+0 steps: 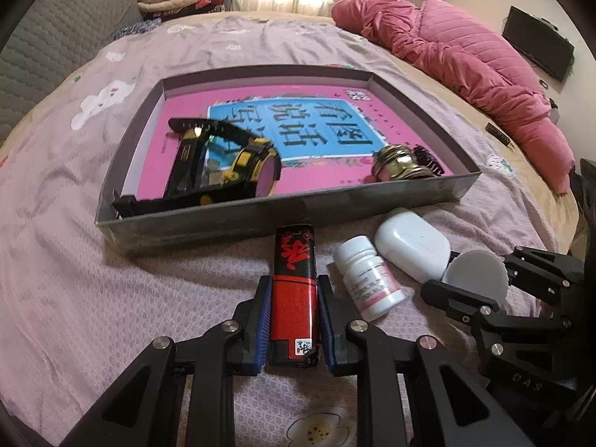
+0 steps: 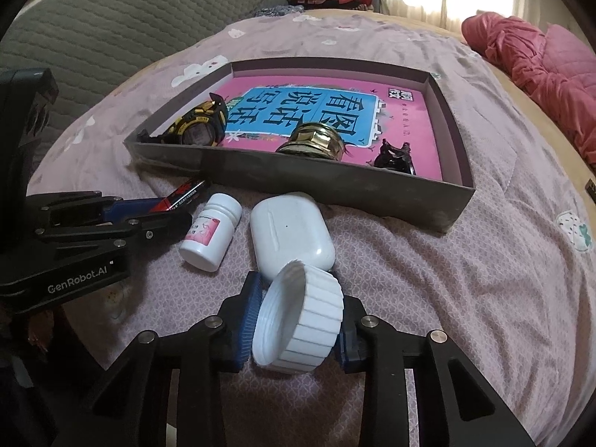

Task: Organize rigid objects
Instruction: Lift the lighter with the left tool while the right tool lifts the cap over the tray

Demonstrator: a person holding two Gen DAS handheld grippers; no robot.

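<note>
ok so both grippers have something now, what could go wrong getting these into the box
1. The right gripper holds the white ribbed cap tilted, open side up-left; the round shape could slip or rotate out.
2. The left gripper clamps only the lower part of the red and black lighter, whose tip nearly meets the box wall, so it may catch unless lifted first.
3. The pill bottle and white earbud case lie close between both grippers and could get knocked.

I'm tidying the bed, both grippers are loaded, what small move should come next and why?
Probably lift both and carry them over the near wall of the box. The left gripper is shut on the red and black lighter, and the right gripper on the white ribbed cap. The watch and brass fitting already lie inside.
</note>
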